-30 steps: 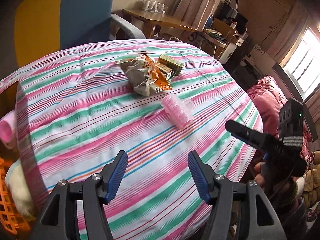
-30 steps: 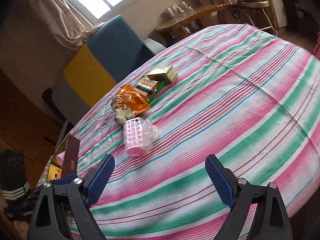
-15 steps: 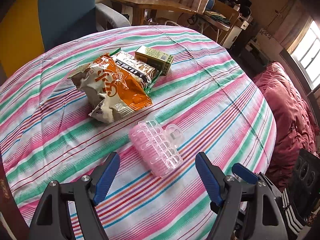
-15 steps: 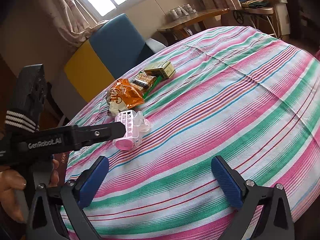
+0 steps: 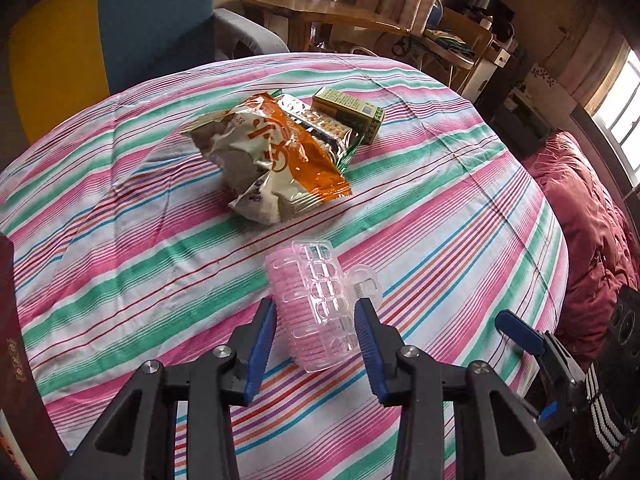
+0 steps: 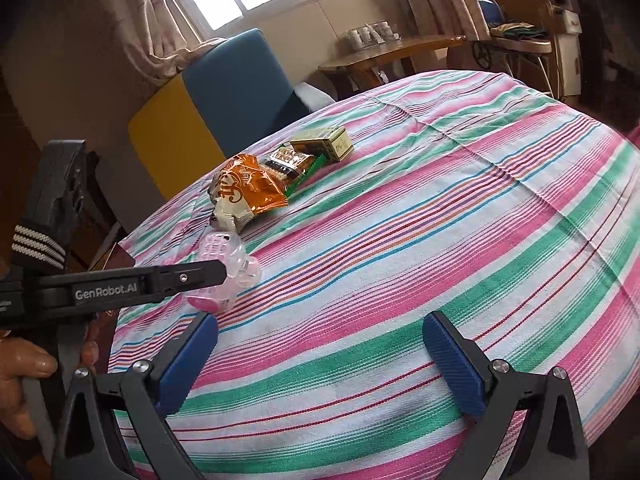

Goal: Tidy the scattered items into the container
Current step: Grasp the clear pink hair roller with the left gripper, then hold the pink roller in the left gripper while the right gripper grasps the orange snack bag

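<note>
A pink hair roller with a clear clip [image 5: 316,280] lies on the striped tablecloth [image 5: 440,208]. My left gripper [image 5: 314,306] straddles it, its jaws closing, and both blue pads touch the roller's sides. From the right wrist view the left gripper's finger [image 6: 188,276] crosses in front of the roller [image 6: 236,256]. My right gripper [image 6: 320,328] hovers wide open over bare cloth, holding nothing. Farther back lie an orange snack bag [image 5: 276,152], a cracker packet [image 5: 320,124] and a green box [image 5: 350,114], touching one another.
A blue and yellow armchair [image 6: 224,92] stands behind the table. A dark red box [image 5: 16,340] sits at the table's left edge. Red bedding [image 5: 592,208] lies beyond the right edge. A wooden side table [image 5: 320,12] with cups stands at the back.
My left gripper moved forward and down over the roller and its jaws narrowed from wide open to touching the roller's sides. The right gripper stayed in place, wide open.
</note>
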The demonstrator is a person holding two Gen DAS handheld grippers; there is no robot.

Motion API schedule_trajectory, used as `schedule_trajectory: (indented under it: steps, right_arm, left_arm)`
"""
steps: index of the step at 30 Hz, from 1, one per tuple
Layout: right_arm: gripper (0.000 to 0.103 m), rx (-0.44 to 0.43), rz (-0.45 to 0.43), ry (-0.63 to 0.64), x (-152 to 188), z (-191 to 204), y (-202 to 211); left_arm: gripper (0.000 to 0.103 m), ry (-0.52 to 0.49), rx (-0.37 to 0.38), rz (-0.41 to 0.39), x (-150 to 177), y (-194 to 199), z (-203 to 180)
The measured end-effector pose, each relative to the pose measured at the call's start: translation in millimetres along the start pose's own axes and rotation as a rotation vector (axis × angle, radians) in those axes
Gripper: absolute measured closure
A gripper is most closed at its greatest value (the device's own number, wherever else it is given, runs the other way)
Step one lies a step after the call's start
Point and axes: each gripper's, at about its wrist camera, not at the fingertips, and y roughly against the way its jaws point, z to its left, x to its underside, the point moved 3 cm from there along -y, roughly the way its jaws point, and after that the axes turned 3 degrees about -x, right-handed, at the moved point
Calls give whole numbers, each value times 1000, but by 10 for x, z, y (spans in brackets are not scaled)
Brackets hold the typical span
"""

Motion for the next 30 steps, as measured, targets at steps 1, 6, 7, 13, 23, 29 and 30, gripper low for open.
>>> schedule_trajectory:
  steps: [1, 6, 7, 13, 23, 29, 30]
  right_arm:
    - [0, 6, 3, 4, -1, 8, -5]
    - [0, 29, 27, 23, -20, 53, -42]
    - [0, 27, 36, 26, -34, 66, -56]
    - [0, -33, 67, 53, -213, 312, -237]
    - [0, -49, 60, 260, -810, 955, -783]
    - [0, 21, 69, 405, -1157, 1225, -1222]
    - [0, 36, 84, 421, -1185, 1244, -1299]
  left_arm:
    - [62, 6, 0, -3, 62, 43, 36]
    - [62, 71, 9, -16, 456, 273, 244]
    - [62, 85, 10, -21, 532, 316, 286]
    - [61, 128, 15, -25, 882, 462, 452]
    - [57, 110, 21, -44, 1018, 482, 508]
    - [48, 120, 73, -53, 1024, 478, 529]
    - [48, 121, 79, -55, 1023, 474, 529]
